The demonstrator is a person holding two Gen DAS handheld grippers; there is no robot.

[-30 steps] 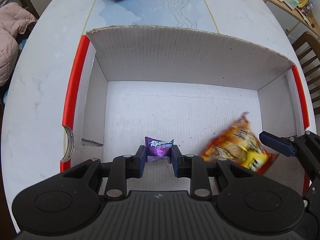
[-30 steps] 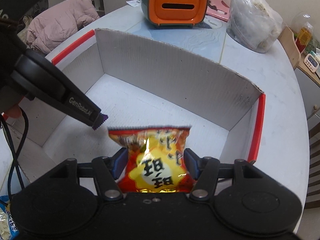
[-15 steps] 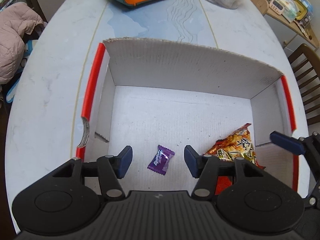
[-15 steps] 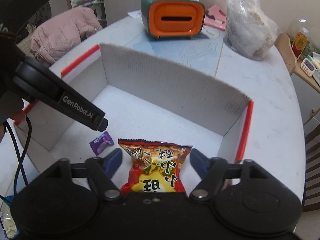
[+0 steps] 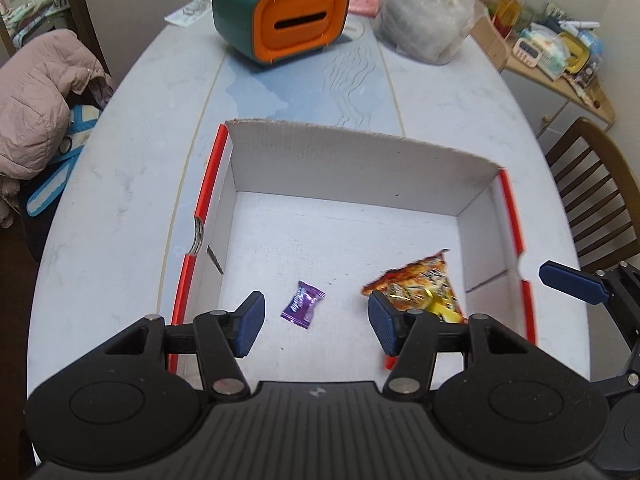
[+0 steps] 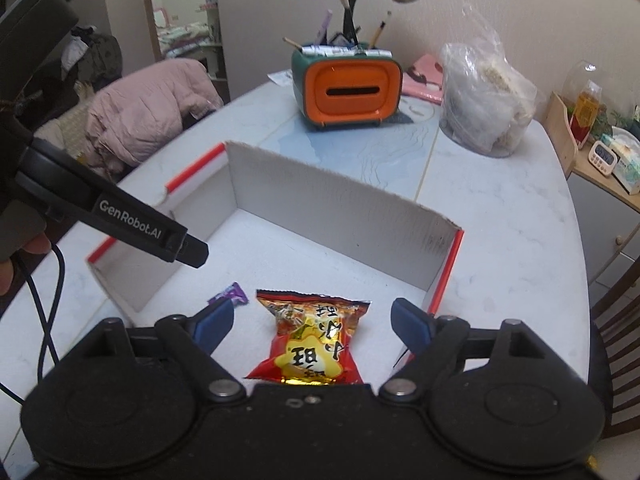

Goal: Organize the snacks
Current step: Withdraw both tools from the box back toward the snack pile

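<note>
Inside the white cardboard box [image 5: 344,236] with red edges, 2 snacks lie flat on the floor: a small purple candy [image 5: 303,303] toward the near left, and an orange-red snack packet [image 5: 420,286] toward the near right wall. The left gripper [image 5: 316,322] hangs above the box with its blue pads spread; the candy shows in the gap between them but lies below, touched by neither. The right gripper [image 6: 312,322] is also above the box, its jaws opening wide, and the packet [image 6: 314,340] rests on the box floor between them, clear of both pads. Farther back on the pale table [image 5: 120,184] stand an orange-and-green organizer [image 5: 280,20] and a clear plastic bag [image 5: 424,16].
</note>
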